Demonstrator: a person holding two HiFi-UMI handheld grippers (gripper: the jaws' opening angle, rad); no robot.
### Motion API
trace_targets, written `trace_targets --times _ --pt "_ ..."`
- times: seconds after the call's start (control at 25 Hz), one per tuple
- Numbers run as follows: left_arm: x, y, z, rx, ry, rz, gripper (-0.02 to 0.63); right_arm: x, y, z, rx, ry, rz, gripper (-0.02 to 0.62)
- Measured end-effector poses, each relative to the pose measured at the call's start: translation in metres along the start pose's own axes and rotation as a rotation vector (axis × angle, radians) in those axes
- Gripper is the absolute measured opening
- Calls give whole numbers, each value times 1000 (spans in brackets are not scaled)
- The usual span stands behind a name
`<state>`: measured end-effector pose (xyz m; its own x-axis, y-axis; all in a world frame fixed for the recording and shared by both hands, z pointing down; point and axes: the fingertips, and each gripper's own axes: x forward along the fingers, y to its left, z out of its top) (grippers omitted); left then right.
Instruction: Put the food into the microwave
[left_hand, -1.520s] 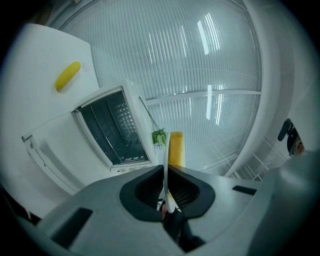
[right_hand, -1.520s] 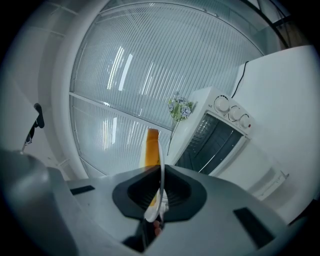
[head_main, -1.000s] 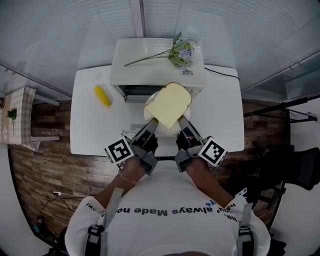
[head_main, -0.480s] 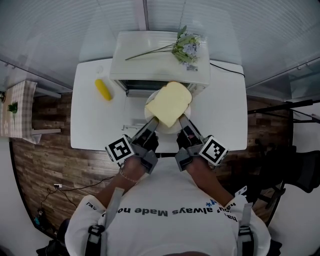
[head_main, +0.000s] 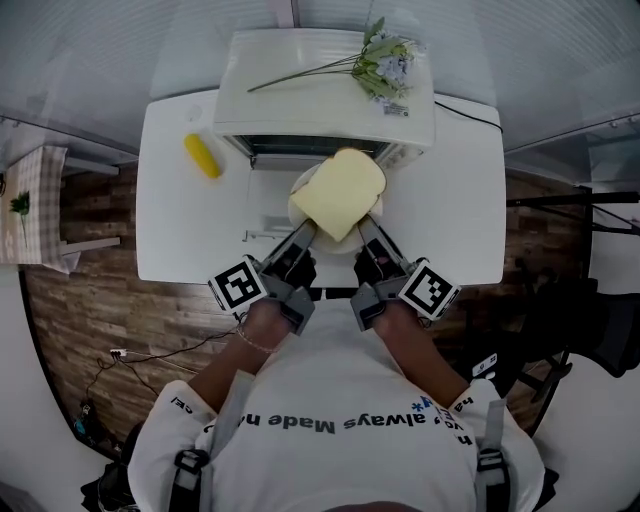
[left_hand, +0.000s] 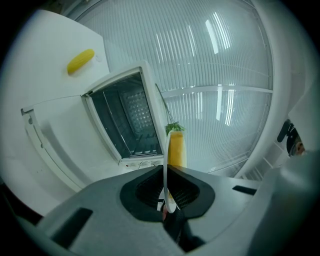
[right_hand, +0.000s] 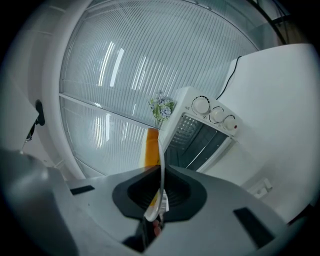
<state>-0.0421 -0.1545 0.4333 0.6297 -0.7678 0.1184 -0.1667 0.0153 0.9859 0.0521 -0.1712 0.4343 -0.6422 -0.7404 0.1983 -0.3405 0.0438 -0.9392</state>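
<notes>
A slice of pale yellow bread (head_main: 340, 193) lies on a white plate (head_main: 297, 205), held in the air just in front of the white microwave (head_main: 320, 95). The microwave's door (head_main: 265, 195) is folded down and its dark cavity (left_hand: 127, 120) is open. My left gripper (head_main: 305, 232) is shut on the plate's near left rim, my right gripper (head_main: 365, 228) on its near right rim. In the left gripper view the plate edge (left_hand: 165, 170) stands between the jaws of the left gripper (left_hand: 167, 200). In the right gripper view the plate (right_hand: 160, 170) sits in the right gripper (right_hand: 156, 200), with the bread (right_hand: 151, 147) beyond.
A yellow corn cob (head_main: 202, 156) lies on the white table (head_main: 170, 240), left of the microwave. A sprig of artificial flowers (head_main: 385, 62) rests on the microwave's top. Its knobs (right_hand: 216, 114) are on the right side. A cable (head_main: 470, 108) runs off to the right.
Both grippers keep their hold on the plate. The head view has shifted, so table and microwave sit higher in frame; the plate has edged slightly closer to the opening.
</notes>
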Motion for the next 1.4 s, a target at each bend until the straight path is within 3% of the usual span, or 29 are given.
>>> trace_targets --times 0.68,1.4 --pt "9 66 0 -48 26 67 23 21 -60 -19 18 39 -81 25" --pt "45 138 33 -10 47 136 24 77 -121 -10 35 50 -143 25"
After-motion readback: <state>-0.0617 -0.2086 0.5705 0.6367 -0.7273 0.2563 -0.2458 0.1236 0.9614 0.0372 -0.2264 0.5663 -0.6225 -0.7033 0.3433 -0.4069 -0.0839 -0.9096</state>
